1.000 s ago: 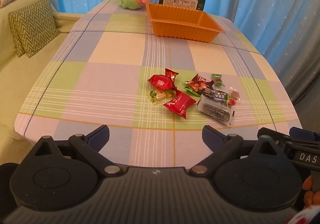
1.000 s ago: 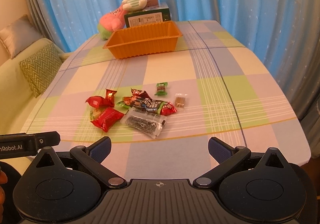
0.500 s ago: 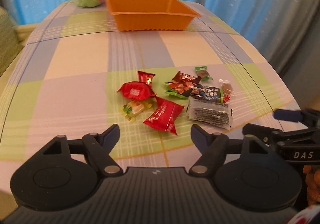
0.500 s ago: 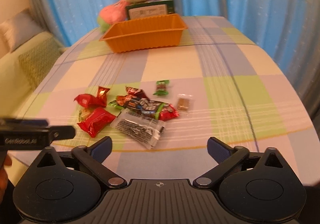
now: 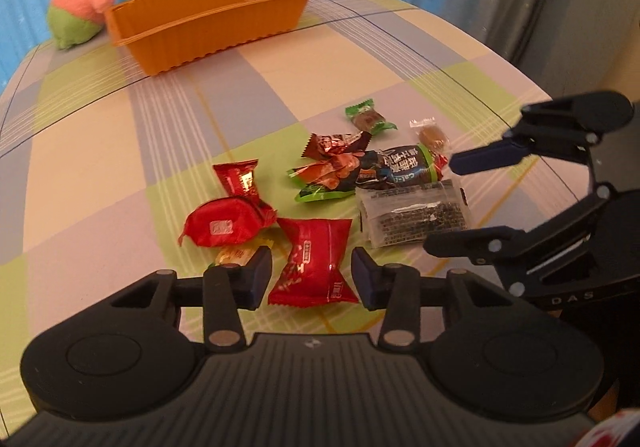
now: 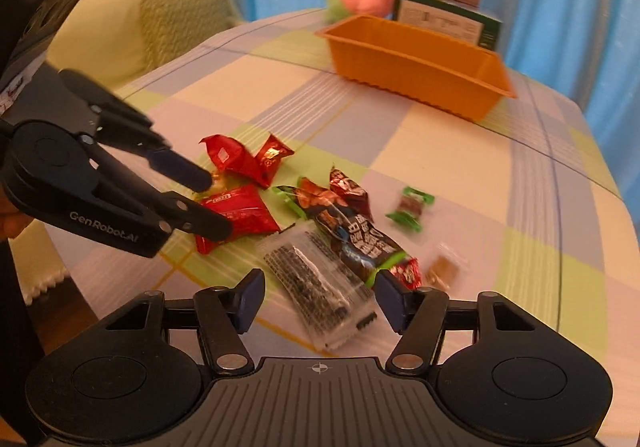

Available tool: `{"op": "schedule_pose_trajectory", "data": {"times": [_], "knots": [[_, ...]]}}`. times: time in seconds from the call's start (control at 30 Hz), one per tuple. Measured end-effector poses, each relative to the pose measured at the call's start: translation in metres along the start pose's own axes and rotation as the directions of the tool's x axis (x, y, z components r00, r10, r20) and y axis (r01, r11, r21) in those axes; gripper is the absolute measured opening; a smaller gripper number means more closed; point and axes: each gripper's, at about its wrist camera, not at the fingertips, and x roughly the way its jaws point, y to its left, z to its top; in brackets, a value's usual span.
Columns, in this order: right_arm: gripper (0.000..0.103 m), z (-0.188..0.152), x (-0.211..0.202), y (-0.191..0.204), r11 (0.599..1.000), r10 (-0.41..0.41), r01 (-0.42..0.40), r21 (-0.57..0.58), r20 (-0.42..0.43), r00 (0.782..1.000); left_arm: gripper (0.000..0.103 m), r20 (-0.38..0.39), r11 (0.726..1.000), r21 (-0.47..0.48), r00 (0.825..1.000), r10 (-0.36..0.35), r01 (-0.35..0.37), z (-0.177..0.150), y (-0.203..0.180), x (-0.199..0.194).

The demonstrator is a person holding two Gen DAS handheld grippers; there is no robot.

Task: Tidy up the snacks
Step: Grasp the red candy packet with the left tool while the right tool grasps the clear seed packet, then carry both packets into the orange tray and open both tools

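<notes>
Far off in the upper left of the left wrist view: pink plush toy (image 5: 86,3), then orange tray (image 5: 208,17), with no snacks in the part that shows.

Lower middle there: left claw (image 5: 312,279), jaws just closing in, red packet (image 5: 312,261) between them. Pads (image 5: 260,275) close on each side but not yet squeezing. Not grasping yet.

A second ago: both claws high and wide apart, snack pile small and far off. Now: both down low, right over the pile on the checked surface (image 5: 100,135).

Right of the red packet: clear packet with black print (image 5: 412,215), then green candy (image 5: 368,119) and small brown candy (image 5: 432,135) higher up.

Lower middle of the right wrist view: right claw (image 6: 320,297), jaws also just closing, around the clear packet's near end. Still a gap at the pads, so nothing held.

Likely next: squeeze shut, lift, carry to the tray. All snacks still to move.
</notes>
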Motion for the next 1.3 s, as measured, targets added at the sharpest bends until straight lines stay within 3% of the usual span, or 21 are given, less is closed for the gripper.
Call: {"op": "schedule_pose_trajectory", "data": {"times": [0.13,0.27,0.37,0.6,0.7,1.03,1.3], "knots": [[0.059,0.004,0.012,-0.001,0.999,0.019,-0.019,-0.037,-0.02,1.0,0.032,-0.023,1.0,0.023,0.999,0.022,-0.021,-0.003,-0.001,0.009],[0.049,0.003,0.019,0.001,0.999,0.036,-0.038,-0.036,-0.062,0.997,0.032,-0.022,1.0,-0.011,1.0,0.022,-0.022,-0.01,0.001,0.005],[0.047,0.001,0.018,0.003,0.997,0.071,-0.072,-0.003,-0.076,0.995,0.032,-0.02,0.999,-0.019,0.999,0.029,-0.029,-0.012,0.0,0.003],[0.047,0.0,0.03,0.005,0.997,0.047,-0.044,0.058,-0.054,0.997,0.032,-0.001,0.996,-0.07,0.998,0.062,-0.062,-0.012,0.002,0.005],[0.039,0.0,0.028,0.006,0.996,0.029,-0.025,0.082,-0.047,0.998,0.029,0.007,0.992,-0.095,0.996,0.083,-0.082,-0.013,0.001,0.004],[0.038,-0.001,-0.014,0.004,0.985,-0.043,0.035,0.169,0.044,0.998,0.024,0.043,0.984,-0.153,0.994,0.102,-0.094,-0.011,-0.006,-0.017],[0.038,0.04,-0.037,-0.029,0.964,-0.099,0.066,0.256,0.117,0.988,0.024,0.107,0.979,-0.18,0.987,0.119,-0.099,0.031,0.003,-0.039]]}}
